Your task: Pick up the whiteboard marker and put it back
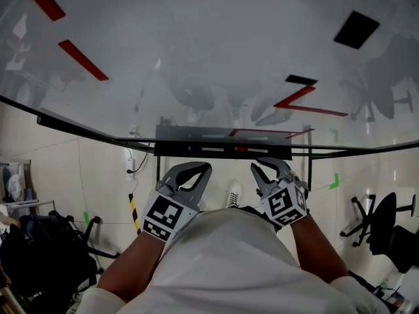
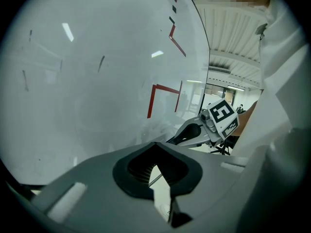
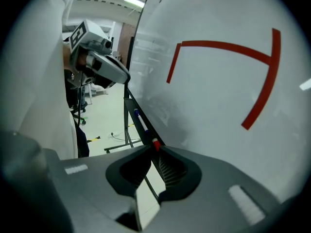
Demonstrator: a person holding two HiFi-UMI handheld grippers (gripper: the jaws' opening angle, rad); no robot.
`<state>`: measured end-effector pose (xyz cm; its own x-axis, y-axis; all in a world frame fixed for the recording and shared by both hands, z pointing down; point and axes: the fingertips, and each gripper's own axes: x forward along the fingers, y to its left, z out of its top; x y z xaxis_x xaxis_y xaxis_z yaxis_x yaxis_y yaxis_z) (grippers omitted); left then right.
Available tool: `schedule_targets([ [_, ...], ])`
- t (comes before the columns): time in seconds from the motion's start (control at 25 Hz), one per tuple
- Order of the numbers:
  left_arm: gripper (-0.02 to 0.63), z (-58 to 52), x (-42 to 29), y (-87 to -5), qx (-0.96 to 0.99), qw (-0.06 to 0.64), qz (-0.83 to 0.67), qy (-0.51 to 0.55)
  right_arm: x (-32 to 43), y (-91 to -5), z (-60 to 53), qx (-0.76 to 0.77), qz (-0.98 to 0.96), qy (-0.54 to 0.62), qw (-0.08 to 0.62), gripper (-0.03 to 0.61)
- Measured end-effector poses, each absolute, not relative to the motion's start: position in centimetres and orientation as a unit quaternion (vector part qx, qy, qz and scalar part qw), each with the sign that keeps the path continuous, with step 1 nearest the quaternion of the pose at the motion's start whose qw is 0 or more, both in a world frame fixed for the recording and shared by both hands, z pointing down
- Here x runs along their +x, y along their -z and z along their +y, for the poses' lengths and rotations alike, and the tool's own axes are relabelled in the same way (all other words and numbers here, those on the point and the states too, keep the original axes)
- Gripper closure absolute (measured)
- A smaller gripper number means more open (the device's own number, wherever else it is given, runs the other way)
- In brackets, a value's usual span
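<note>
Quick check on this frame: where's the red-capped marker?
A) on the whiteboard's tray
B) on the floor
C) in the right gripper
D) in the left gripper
A: the red-capped marker lies on the tray under the whiteboard, ahead of the right gripper, which has nothing between its jaws.

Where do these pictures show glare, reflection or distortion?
Head view: the glossy whiteboard mirrors dim grey room shapes. Left gripper view: strong fisheye bend, black corners, bright lamp reflections on the board. Right gripper view: the same bend; red lines look sharp.
</note>
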<state>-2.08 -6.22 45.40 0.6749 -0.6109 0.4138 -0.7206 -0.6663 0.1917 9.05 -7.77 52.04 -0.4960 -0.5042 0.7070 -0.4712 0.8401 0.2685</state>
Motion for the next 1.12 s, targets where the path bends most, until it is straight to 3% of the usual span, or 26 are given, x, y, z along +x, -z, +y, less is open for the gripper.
schedule_targets([
  [0.72, 0.597, -6.2, -2.4, -45.5, 0.894, 0.177, -0.379, -0.159, 9.4, -55.5, -9.6, 0.228, -0.807, 0.152, 0.523, 0.532],
  [1.12, 0.597, -6.1, -2.7, -45.3, 0.893, 0.179, -0.382, -0.155, 9.5, -56.5, -10.3, 0.215, -0.801, 0.152, 0.538, 0.532],
])
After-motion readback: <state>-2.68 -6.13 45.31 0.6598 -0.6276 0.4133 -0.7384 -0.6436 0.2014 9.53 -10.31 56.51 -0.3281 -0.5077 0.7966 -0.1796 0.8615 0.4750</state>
